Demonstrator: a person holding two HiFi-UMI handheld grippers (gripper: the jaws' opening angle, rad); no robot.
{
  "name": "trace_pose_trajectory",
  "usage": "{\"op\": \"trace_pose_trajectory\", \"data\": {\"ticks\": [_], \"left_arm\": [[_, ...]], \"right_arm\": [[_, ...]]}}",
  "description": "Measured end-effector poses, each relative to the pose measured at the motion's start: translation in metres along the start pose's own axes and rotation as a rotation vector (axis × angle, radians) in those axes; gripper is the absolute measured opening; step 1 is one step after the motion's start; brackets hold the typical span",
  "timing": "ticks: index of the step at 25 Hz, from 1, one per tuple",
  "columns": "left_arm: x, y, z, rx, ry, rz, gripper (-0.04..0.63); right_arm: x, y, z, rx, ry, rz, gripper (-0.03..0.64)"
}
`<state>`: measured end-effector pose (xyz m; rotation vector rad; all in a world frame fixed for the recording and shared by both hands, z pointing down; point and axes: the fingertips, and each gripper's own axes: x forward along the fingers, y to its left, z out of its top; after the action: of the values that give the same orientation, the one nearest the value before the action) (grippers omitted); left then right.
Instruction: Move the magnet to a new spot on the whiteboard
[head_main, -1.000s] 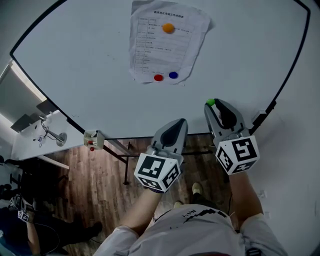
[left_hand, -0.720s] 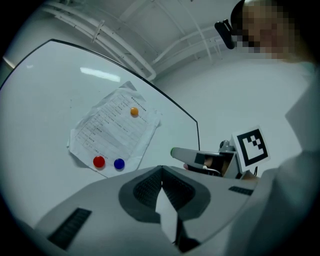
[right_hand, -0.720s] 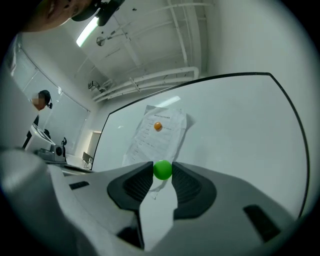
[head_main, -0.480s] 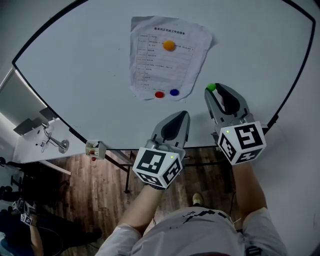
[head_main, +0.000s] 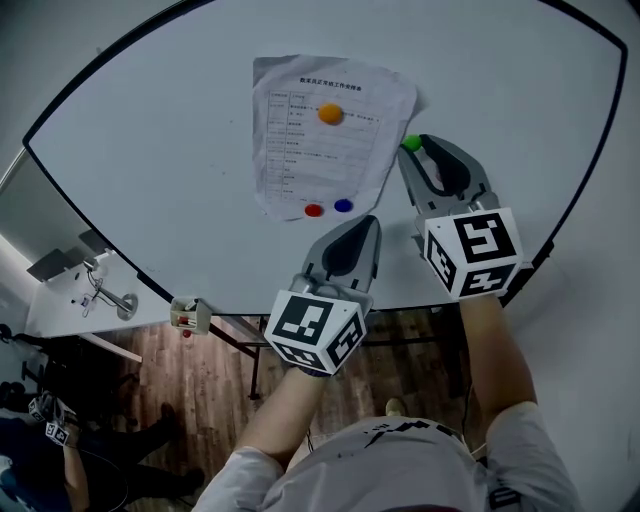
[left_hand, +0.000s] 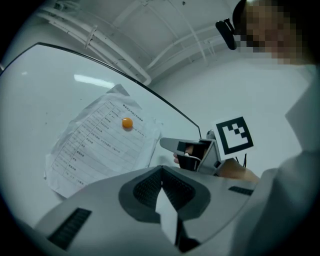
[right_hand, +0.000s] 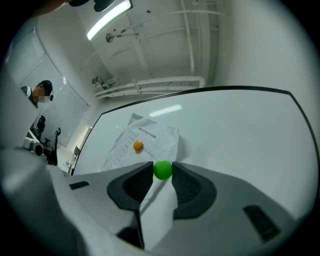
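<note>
A person stands facing a large whiteboard (head_main: 150, 150) that fills the upper two thirds of the head view, with a gripper in each hand.

A printed sheet of paper (head_main: 290, 150) hangs at the upper centre of the board. An orange magnet (head_main: 330, 113) sits near the sheet's top. A red magnet (head_main: 314, 210) and a blue magnet (head_main: 343, 205) sit side by side at its bottom edge.

The right gripper (head_main: 410, 146) reaches up at the right of centre in the head view, its marker cube below it. Its two jaws are closed on a small green magnet (right_hand: 162, 169), pinched right at their tips. In the head view this magnet lies just beside the paper's right edge, level with the orange one. Whether it touches the board surface cannot be told.

The left gripper (head_main: 366, 224) is at the lower centre of the head view, its tip over the board just below and right of the blue magnet. In the left gripper view its jaws are pressed together with nothing between them. The same view shows the right gripper to its right, near the paper's edge.

Below the board, a wooden floor (head_main: 200, 390) shows at the lower left. A small holder (head_main: 189, 314) is fixed at the board's lower left rim.
</note>
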<state>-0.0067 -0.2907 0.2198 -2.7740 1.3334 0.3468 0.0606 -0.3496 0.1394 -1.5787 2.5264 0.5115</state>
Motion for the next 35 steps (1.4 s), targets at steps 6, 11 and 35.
{"op": "trace_pose_trajectory", "data": {"ticks": [6, 11, 35], "left_arm": [[0.008, 0.005, 0.005, 0.011, -0.002, 0.0, 0.011], [0.012, 0.01, 0.004, 0.007, -0.002, 0.003, 0.011], [0.005, 0.0, -0.005, -0.005, 0.012, -0.015, 0.011]], "right_arm": [[0.019, -0.012, 0.009, -0.035, 0.002, -0.023, 0.124], [0.029, -0.019, 0.012, -0.082, 0.025, -0.055, 0.124], [0.015, -0.013, 0.008, -0.137, 0.04, -0.09, 0.124]]}}
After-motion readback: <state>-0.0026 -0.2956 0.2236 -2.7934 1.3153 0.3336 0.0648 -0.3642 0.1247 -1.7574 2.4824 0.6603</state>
